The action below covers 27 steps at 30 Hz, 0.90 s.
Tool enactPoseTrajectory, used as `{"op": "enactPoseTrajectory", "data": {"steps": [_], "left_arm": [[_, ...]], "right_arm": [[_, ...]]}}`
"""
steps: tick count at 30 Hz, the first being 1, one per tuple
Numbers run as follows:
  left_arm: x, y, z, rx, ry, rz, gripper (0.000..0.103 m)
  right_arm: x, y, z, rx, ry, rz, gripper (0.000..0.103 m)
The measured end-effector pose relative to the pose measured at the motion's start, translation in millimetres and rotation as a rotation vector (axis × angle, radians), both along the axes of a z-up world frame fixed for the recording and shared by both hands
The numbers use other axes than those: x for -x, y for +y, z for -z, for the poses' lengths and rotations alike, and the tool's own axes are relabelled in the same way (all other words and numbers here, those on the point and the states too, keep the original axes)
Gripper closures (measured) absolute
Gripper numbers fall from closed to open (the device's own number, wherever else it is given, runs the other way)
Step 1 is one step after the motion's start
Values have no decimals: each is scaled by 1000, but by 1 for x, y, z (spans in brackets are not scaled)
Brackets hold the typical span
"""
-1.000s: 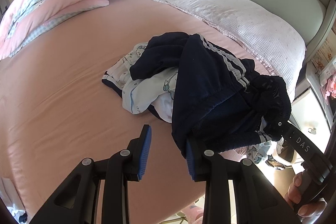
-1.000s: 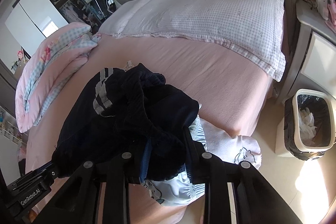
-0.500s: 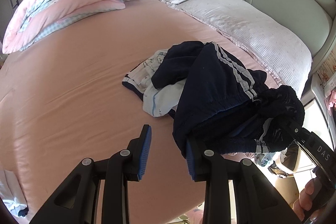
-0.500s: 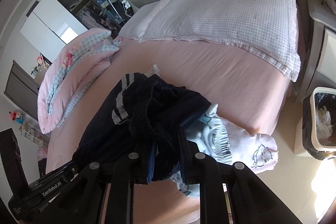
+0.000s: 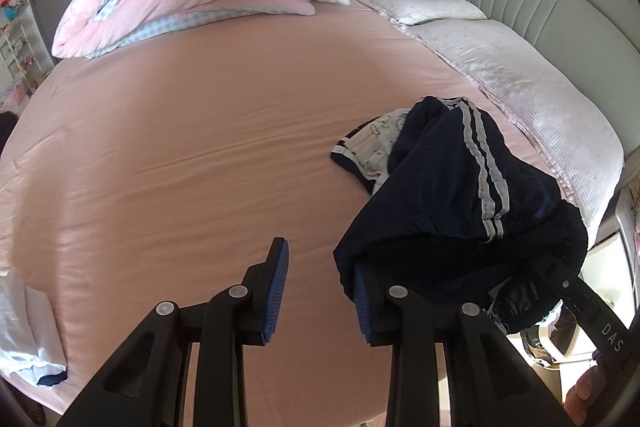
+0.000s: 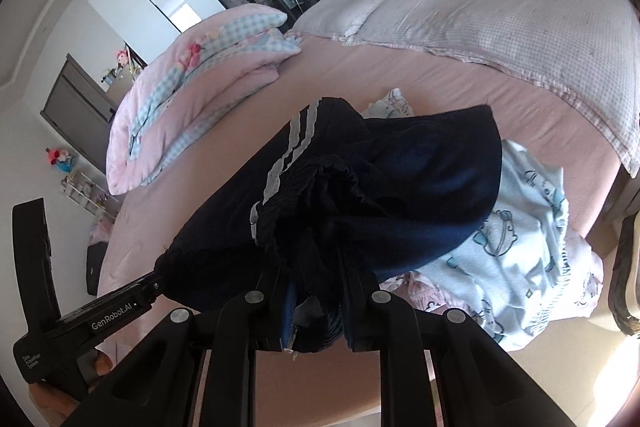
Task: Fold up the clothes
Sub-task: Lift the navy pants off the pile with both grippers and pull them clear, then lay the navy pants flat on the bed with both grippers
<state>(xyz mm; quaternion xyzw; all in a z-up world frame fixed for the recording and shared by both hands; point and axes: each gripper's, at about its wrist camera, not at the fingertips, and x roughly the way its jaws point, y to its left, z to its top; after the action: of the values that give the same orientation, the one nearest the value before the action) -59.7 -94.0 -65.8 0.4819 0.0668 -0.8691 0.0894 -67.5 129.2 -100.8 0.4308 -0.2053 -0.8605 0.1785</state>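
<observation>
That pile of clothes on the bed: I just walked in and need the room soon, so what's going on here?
A person is starting to fold laundry with two handheld grippers. The right gripper is shut on a bunched part of the navy track pants, the pair with white side stripes. The left gripper is open; the pants' edge drapes over its right finger only. A light printed garment lies under the pants on the pink bed. Nothing is folded yet.

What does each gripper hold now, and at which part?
The right gripper pinches the dark navy trousers with white side stripes at a bunched edge. The left gripper holds nothing.
</observation>
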Motion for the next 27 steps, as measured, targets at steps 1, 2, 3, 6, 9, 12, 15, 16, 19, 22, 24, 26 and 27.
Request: {"op": "enactPoseTrajectory", "data": {"steps": [1,2,3,6,9,12,15,16,19,22,24,26,27], "left_arm": [[-3,-7,0,6,0,-15,75],[-5,-14,0,12,-1,-30,75],[-8,-22,0,15,-4,-47,75],[-17,-44,2,29,-13,-100,75],[-28,-62,4,67,-30,-141,75],[-39,-77,9,82,-49,-170,75],[-50,-90,15,107,-72,-196,75],[-53,-94,17,105,-80,-200,75],[-63,-103,25,95,-105,-215,75],[-69,-107,34,92,-128,-219,75],[-72,-109,38,92,-140,-215,75],[-70,-108,43,93,-161,-205,75],[-69,-108,46,93,-175,-199,73]], "right_arm": [[1,-6,1,-2,-6,-13,86],[1,-13,2,-5,-10,-28,86],[1,-21,3,-12,-13,-45,86],[0,-44,5,-32,-19,-95,86],[-1,-64,6,-38,-19,-144,86],[0,-80,9,-30,-25,-178,86],[0,-94,13,-38,-38,-208,86],[0,-99,14,-52,-42,-214,86],[-1,-111,16,-80,-53,-247,86],[0,-119,17,-102,-66,-284,86],[-1,-121,19,-123,-69,-287,86],[-1,-123,21,-130,-75,-295,86],[-1,-124,22,-133,-79,-300,86]]}}
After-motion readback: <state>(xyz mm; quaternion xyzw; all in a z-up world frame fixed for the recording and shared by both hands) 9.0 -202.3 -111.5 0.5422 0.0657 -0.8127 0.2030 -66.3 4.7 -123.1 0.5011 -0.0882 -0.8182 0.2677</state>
